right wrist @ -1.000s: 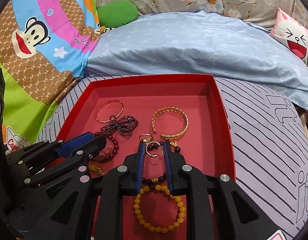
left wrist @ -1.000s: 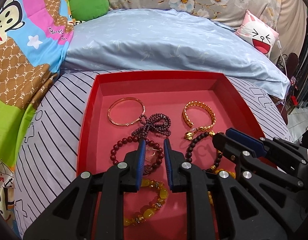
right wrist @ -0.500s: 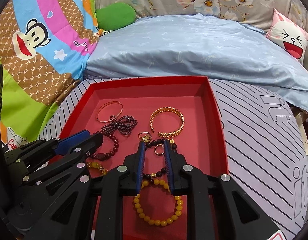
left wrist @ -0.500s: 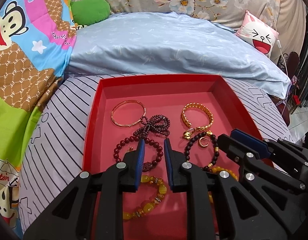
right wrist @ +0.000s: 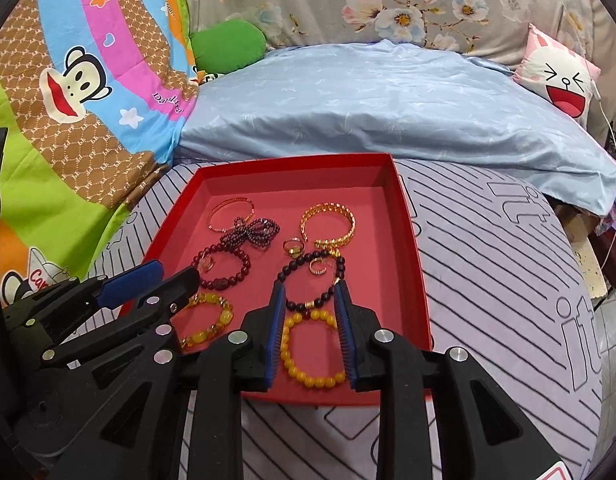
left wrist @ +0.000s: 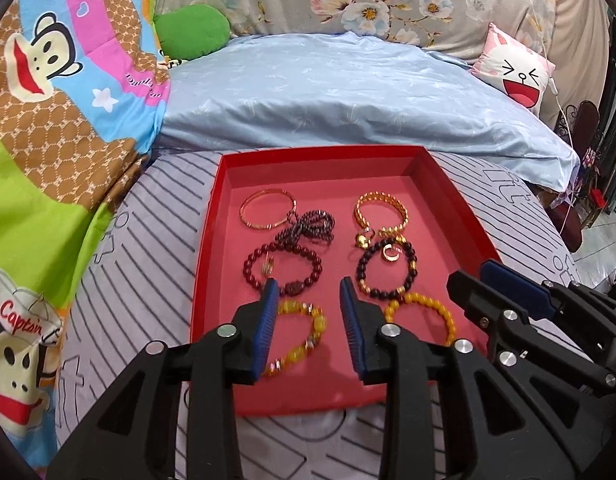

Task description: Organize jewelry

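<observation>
Striped bedspread [left wrist: 147,216], blue quilt [left wrist: 340,96] at top, red tray [left wrist: 211,248] centre, seven bracelets, left gripper [left wrist: 308,296] and right gripper [right wrist: 310,292] both wide, empty.

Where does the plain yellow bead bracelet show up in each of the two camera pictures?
Left wrist view: the yellow bead bracelet lies lower right of centre, near the red tray's front edge.
Right wrist view: it lies bottom centre, between the open right tool.
Shared landmark: the dark bead bracelet just behind it.
</observation>
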{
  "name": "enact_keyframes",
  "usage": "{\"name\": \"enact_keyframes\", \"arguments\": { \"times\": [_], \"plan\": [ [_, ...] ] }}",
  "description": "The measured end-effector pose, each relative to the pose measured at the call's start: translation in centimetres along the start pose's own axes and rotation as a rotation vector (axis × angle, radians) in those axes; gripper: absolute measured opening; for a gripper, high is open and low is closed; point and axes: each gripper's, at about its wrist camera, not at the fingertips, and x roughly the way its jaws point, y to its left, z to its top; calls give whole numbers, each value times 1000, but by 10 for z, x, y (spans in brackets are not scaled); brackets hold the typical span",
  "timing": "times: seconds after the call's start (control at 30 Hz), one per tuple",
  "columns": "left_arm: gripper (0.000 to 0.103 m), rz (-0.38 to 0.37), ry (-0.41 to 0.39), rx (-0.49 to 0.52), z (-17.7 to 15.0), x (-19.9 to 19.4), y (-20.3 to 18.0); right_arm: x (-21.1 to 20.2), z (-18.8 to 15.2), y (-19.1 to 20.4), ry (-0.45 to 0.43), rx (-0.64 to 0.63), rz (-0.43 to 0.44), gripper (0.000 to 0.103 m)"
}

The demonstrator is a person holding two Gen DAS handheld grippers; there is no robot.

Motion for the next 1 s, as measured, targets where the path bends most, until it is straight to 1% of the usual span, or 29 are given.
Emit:
{"name": "enact_keyframes", "arguments": {
  "times": [0.1,0.23,0.3,0.37,0.47,0.6,0.73,0.9,0.93,1.0],
  "plan": [
    [34,11,3,2,-9,-8,-1,-9,-9,3,-4,-11,-17,26],
    [35,17,22,-16,-20,-15,-1,-18,-20,3,3,-8,-16,27],
    [39,29,27,-28,-26,-18,1,-22,-25,2,2,-7,-24,32],
    [44,32,32,-41,-31,-21,3,-25,-29,0,4,5,-24,37],
    [49,46,39,-51,-39,-24,5,-27,-37,-3,10,18,-22,45],
    [51,64,40,-40,-48,-29,3,-31,-47,-3,17,6,-37,46],
    [60,80,39,-45,-54,-32,4,-32,-57,-5,30,4,-43,50],
    [74,96,37,-61,-60,-35,10,-34,-63,-11,34,31,-40,61],
    [78,101,35,-63,-62,-36,12,-35,-66,-13,34,36,-40,62],
    [82,108,33,-65,-64,-36,13,-35,-67,-14,35,41,-39,66]
  ]
}}
